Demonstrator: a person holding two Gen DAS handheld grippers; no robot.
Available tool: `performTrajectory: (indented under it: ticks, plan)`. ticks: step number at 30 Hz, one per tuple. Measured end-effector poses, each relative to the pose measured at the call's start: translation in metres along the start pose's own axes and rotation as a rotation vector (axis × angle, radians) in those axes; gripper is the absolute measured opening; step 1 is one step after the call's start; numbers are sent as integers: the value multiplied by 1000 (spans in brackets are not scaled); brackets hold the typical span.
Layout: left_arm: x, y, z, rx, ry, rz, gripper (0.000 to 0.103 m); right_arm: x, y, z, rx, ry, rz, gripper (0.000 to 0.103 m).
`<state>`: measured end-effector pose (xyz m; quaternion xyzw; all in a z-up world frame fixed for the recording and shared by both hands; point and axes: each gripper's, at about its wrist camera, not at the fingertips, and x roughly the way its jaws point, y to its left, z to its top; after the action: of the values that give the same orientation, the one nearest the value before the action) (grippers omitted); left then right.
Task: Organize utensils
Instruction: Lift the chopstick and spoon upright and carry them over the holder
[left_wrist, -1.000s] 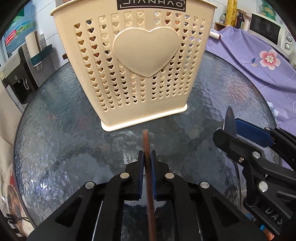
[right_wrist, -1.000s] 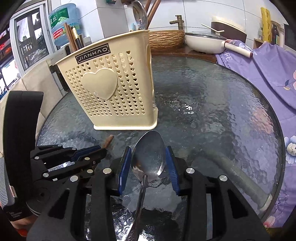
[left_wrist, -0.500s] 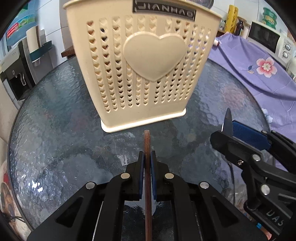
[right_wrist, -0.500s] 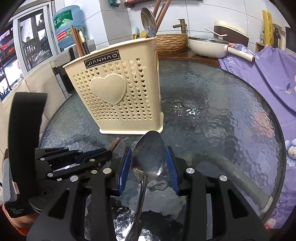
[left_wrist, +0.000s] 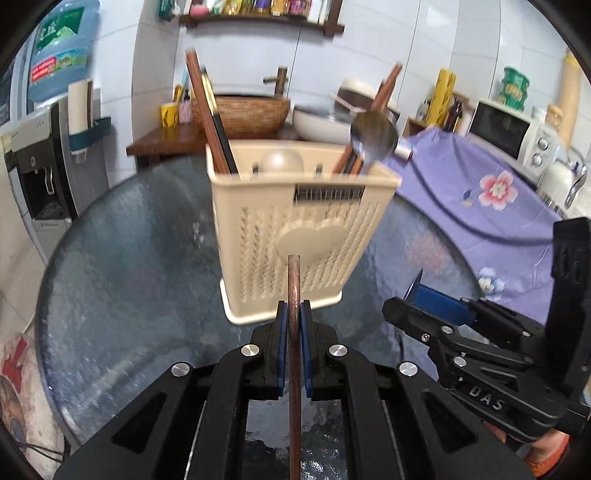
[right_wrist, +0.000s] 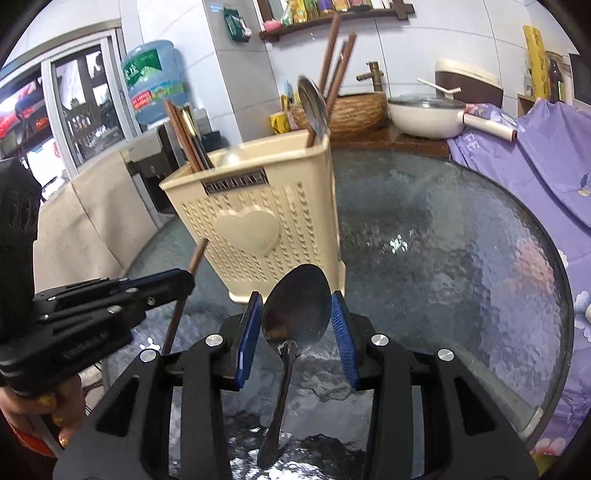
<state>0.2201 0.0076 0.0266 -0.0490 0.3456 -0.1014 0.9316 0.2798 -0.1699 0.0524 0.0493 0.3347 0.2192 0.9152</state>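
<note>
While pinched by left gripper (left_wrist: 294, 325), jaws pressed tight, chopstick (left_wrist: 294, 295) could snag holder (left_wrist: 299, 236) rim near table (left_wrist: 129, 258) centre; spoon (right_wrist: 295, 306), bowl clamped in right gripper (right_wrist: 295, 321), could twist. Shown only by right view: chopstick's slant

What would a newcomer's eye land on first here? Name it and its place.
The cream utensil holder with its raised heart, standing on the round glass table with chopsticks and a spoon already in it. In front of it, the right claw grips a metal spoon by its bowl. Beside it, the left claw is shut on a brown chopstick.
</note>
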Motion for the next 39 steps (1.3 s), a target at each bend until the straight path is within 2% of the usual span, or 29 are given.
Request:
performTrajectory:
  ticks: [7,31,39]
  plan:
    - [-27,-7,15,10,-76,-28,7,-22,12,15,-26,-59,15,38]
    - [-64,-1,25,16,-145,-113,7,-44,29,26,-74,-101,19,37]
    - [-72,-2,29,34,-166,-119,7,-49,26,34,-73,-103,43,37]
